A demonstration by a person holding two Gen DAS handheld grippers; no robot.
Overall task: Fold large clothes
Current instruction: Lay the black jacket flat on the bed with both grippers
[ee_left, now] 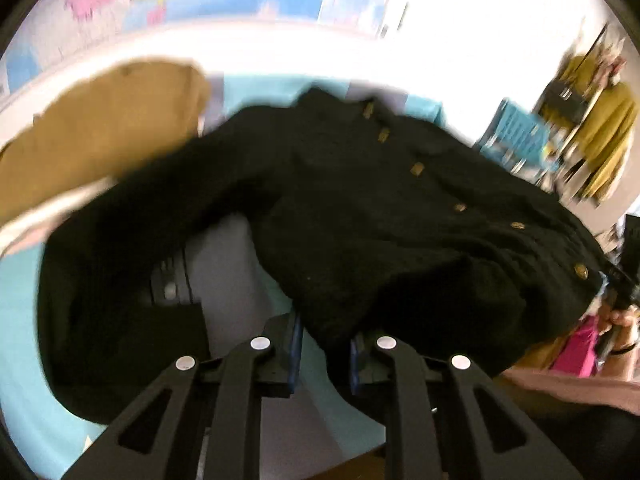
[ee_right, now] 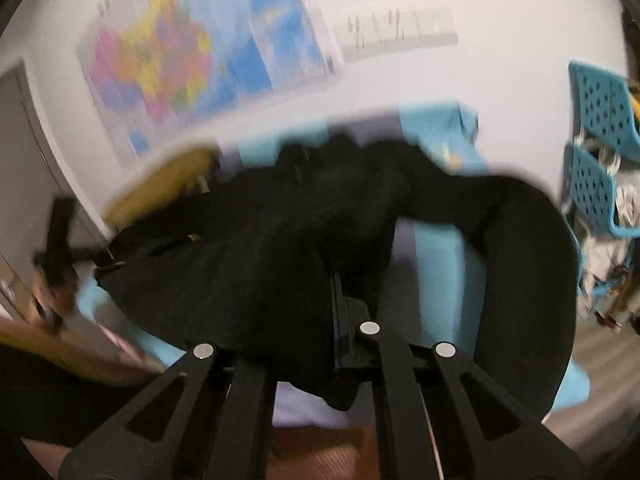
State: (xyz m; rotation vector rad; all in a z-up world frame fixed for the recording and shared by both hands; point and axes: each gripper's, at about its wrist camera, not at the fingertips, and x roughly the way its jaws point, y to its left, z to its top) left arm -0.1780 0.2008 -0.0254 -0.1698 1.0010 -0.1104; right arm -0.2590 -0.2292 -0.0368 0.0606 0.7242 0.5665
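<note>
Cardigan hem pinched by both tongs, left and right; brass buttons show only left.

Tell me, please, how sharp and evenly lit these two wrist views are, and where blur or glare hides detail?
Left wrist view: motion blur smears the wall map and tan garment; the white band past the table is blown out; the black cardigan keeps its buttons readable. Right wrist view: blur is heavier, the cardigan reads as a dark mass, and the blue baskets stay fairly crisp. Both bend at the fisheye rim.
</note>
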